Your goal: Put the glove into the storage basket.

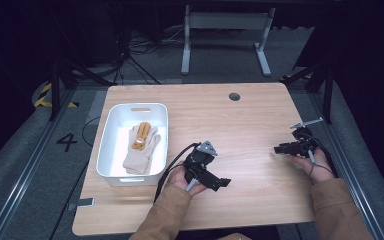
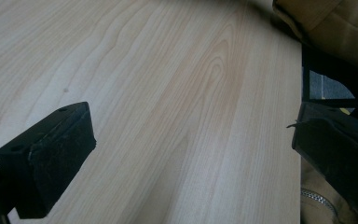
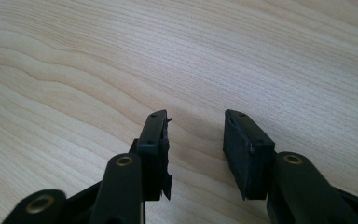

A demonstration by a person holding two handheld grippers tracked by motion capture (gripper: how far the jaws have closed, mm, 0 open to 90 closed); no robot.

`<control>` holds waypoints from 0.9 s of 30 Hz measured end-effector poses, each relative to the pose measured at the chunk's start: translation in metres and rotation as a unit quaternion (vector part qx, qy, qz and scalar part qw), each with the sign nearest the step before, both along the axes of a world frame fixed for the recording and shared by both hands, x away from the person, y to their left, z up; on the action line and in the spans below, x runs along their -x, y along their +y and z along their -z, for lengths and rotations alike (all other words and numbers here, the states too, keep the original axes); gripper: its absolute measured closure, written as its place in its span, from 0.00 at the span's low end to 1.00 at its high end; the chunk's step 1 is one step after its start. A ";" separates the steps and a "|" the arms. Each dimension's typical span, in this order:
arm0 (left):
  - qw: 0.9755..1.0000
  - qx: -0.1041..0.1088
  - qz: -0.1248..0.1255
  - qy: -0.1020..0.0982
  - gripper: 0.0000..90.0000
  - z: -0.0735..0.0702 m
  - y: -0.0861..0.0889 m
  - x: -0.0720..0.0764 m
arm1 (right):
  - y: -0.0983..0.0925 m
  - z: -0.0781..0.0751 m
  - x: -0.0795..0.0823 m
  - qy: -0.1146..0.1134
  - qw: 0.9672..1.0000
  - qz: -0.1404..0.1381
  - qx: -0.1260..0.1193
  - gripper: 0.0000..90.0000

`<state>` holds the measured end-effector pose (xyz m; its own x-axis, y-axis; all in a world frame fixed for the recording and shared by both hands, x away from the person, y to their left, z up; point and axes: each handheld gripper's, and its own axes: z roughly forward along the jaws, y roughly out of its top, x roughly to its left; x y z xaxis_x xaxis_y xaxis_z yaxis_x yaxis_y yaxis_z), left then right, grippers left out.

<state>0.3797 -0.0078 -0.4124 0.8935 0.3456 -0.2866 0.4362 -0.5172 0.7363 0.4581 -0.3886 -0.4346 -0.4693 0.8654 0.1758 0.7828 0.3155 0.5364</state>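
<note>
1. Table (image 1: pixel 250 125): pale wood top, bare across its middle and right side; both hands rest low over its near part.
2. Bin (image 1: pixel 111 131): white plastic, at the left of the table, well apart from both grippers.
3. Gloves (image 1: pixel 141 150): a cream knitted pair lying flat inside the bin, with a small orange item (image 1: pixel 141 134) on top of them; what that item is cannot be told.
4. Left gripper (image 1: pixel 219 184): near the table's front edge, just right of the bin, pointing away from it; jaws spread wide, nothing between them, bare wood beneath.
5. Right gripper (image 1: pixel 281 149): near the right edge, pointing toward the middle; jaws partly apart, nothing held.
6. Step in hand, as judged: the gloves appear settled in the bin and both tools stand clear.
7. Handling advice: should a glove be picked up again, turn the left gripper toward the bin, come down from above inside the rim, and pinch the cuff, since soft knit tends to slip and drag.
</note>
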 end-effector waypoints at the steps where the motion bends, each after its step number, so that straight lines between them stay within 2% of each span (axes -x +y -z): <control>1: 1.000 0.000 0.001 0.002 0.00 0.004 -0.002 -0.001 | 0.000 0.000 0.000 0.001 1.000 -0.001 0.001 0.67; 9: 1.000 -0.013 -0.007 0.017 0.00 0.031 -0.014 -0.006 | 0.001 0.001 -0.001 0.002 1.000 -0.002 0.002 0.67; 12: 0.999 -0.025 -0.015 0.014 0.00 0.040 -0.018 -0.006 | 0.001 0.002 -0.001 0.000 1.000 -0.003 0.001 0.67; 17: 0.999 -0.033 -0.012 0.004 0.00 0.045 -0.022 -0.004 | 0.002 0.002 -0.001 0.001 1.000 -0.003 0.002 0.67; 19: 0.999 -0.030 -0.012 0.000 0.00 0.046 -0.023 -0.003 | 0.002 0.002 -0.001 0.001 1.000 -0.004 0.003 0.67; 21: 1.000 -0.026 -0.013 -0.001 0.00 0.048 -0.023 -0.002 | 0.002 0.002 -0.001 0.000 1.000 -0.004 0.005 0.67; 27: 0.999 -0.033 -0.010 -0.001 0.00 0.051 -0.024 -0.001 | 0.003 0.001 0.000 -0.002 1.000 -0.006 0.005 0.67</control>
